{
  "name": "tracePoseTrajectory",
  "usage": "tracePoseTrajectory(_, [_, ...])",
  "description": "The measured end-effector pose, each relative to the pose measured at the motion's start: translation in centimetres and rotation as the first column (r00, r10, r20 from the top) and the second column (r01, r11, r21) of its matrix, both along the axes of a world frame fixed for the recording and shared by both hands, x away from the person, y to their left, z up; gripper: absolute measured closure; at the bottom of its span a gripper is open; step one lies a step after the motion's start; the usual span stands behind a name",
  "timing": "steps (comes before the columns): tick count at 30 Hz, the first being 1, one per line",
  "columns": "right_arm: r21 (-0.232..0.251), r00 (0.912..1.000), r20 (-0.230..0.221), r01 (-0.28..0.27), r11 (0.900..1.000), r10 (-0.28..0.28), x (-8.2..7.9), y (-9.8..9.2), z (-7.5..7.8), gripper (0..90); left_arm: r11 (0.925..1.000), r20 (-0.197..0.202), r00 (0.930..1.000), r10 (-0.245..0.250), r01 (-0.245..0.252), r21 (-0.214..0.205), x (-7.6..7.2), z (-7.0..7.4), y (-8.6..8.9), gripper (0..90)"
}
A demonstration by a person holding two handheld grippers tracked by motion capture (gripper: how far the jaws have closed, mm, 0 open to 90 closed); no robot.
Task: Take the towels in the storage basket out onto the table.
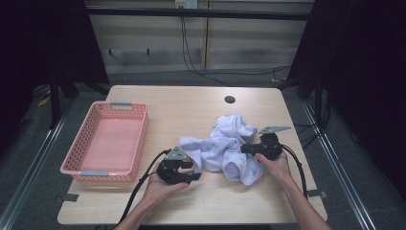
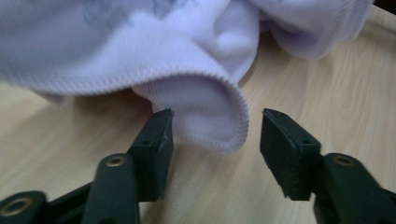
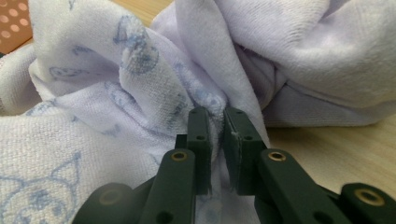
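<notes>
Both tools sat low on the bench (image 1: 191,201), at the near edge of the crumpled white garment (image 1: 225,148). Left tool (image 2: 215,140) had its jaws standing apart, a hemmed fold of the garment (image 2: 205,112) lying between the pads without either pad pressing on it; in the high view that tool (image 1: 191,172) rested in an upturned left hand (image 1: 160,184), forearm coming in from the near edge, jaws pointing across toward the cloth. Right tool (image 3: 215,140) had its jaws nearly together, pinching a ridge of the garment (image 3: 140,84) between the pads; in the high view it (image 1: 245,149) lay level against the garment's right side, gripped from behind by the right hand (image 1: 275,165), with its cable looping back along the forearm.

Pale blue cartoon figures were printed on the cloth, one like a cat's head at the near left of the right gripper view; no lettering or brand could be read.

The garment lay bunched on the bench, right of centre. Left of it, well apart, stood a pink basket (image 1: 72,163). Beyond the garment, a dark round hole (image 1: 230,99) showed in the bench top.
</notes>
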State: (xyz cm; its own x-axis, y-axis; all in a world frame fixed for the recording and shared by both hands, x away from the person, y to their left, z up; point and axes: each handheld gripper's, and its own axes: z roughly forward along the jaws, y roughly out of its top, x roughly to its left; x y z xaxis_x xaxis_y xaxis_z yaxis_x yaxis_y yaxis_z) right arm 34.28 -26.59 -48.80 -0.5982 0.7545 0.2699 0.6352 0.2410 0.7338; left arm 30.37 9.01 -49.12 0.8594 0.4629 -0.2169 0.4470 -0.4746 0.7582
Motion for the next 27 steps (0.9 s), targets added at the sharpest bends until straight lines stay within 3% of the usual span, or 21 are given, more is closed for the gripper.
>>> tracePoseTrajectory(1, [-0.002,1.0000,0.003,0.003,1.0000,-0.003,0.0,-0.1,0.0,80.7,0.9976,0.000,0.9989,0.046,-0.046,0.052,0.2,-0.6,-0.4,52.2])
tracePoseTrajectory(2, [-0.002,1.0000,0.003,0.003,1.0000,-0.003,0.0,-0.1,0.0,80.7,0.9976,0.000,0.9989,0.046,-0.046,0.052,0.2,-0.6,-0.4,66.3])
tracePoseTrajectory(3, [0.001,1.0000,0.001,0.007,1.0000,-0.007,0.1,-0.3,-0.1,80.6,0.9981,0.026,0.9996,0.015,-0.017,0.060,0.1,-0.9,-0.6,79.0])
tracePoseTrajectory(4, [-0.003,0.9999,0.001,0.011,0.9999,-0.011,0.1,-0.4,-0.2,80.5,0.9983,0.025,0.9996,0.008,-0.010,0.057,0.2,-0.7,-0.5,88.3])
tracePoseTrajectory(6, [0.000,0.9999,0.002,0.014,0.9999,-0.014,0.0,-0.7,-0.1,80.6,0.9993,0.005,1.0000,-0.007,0.007,-0.038,0.1,0.2,0.0,88.9])
tracePoseTrajectory(7, [0.000,0.9999,0.002,0.014,0.9999,-0.014,0.0,-0.7,-0.1,80.6,0.9993,0.005,1.0000,-0.007,0.007,-0.038,0.1,0.2,0.0,89.0])
tracePoseTrajectory(8, [-0.003,0.9999,0.004,0.015,0.9999,-0.015,0.0,-0.7,-0.1,80.6,0.9972,0.018,0.9998,-0.012,0.014,-0.074,-0.1,1.1,0.2,89.1])
tracePoseTrajectory(9, [-0.001,0.9999,0.003,0.012,0.9999,-0.012,-0.1,-0.8,0.1,79.3,0.9873,0.046,0.9989,-0.007,0.014,-0.158,-0.5,3.1,1.0,89.1])
tracePoseTrajectory(10, [-0.001,1.0000,0.002,0.010,1.0000,-0.010,-0.2,-0.8,0.1,78.7,0.9873,0.046,0.9989,-0.007,0.014,-0.158,-0.5,3.1,1.0,89.1])
tracePoseTrajectory(12, [-0.006,0.9999,0.007,0.010,0.9999,-0.010,-0.2,-0.9,0.2,76.9,0.9720,0.082,0.9965,0.018,0.002,-0.235,-1.0,5.2,2.1,89.2])
tracePoseTrajectory(14, [-0.011,0.9999,0.008,0.011,0.9999,-0.011,-0.5,-0.8,0.5,68.3,0.9582,0.105,0.9936,0.041,-0.009,-0.286,-1.1,7.1,3.3,89.2])
tracePoseTrajectory(17, [-0.006,0.9997,0.021,-0.007,1.0000,0.007,-1.5,-0.5,1.6,57.1,0.9564,0.129,0.9888,0.076,-0.036,-0.290,-1.0,8.2,4.3,89.2])
tracePoseTrajectory(21, [0.003,0.9963,0.074,-0.044,0.9990,0.044,-4.2,0.3,3.4,51.1,0.9496,0.140,0.9838,0.111,-0.064,-0.307,-0.5,8.8,4.9,89.2])
tracePoseTrajectory(22, [0.003,0.9963,0.074,-0.044,0.9990,0.044,-4.2,0.3,3.4,51.1,0.9496,0.140,0.9838,0.111,-0.064,-0.307,-0.5,8.8,4.9,89.2])
tracePoseTrajectory(23, [0.015,0.9924,0.103,-0.070,0.9975,0.068,-5.7,0.8,4.2,49.4,0.9456,0.142,0.9812,0.130,-0.080,-0.315,-0.2,9.0,5.0,89.2])
tracePoseTrajectory(26, [0.034,0.9873,0.123,-0.105,0.9939,0.100,-6.9,1.3,4.9,49.1,0.9458,0.146,0.9803,0.133,-0.082,-0.314,0.0,9.3,5.1,89.2])
tracePoseTrajectory(27, [0.051,0.9805,0.131,-0.154,0.9867,0.147,-7.7,2.2,5.4,46.3,0.9445,0.139,0.9814,0.132,-0.082,-0.318,0.4,9.5,5.2,89.2])
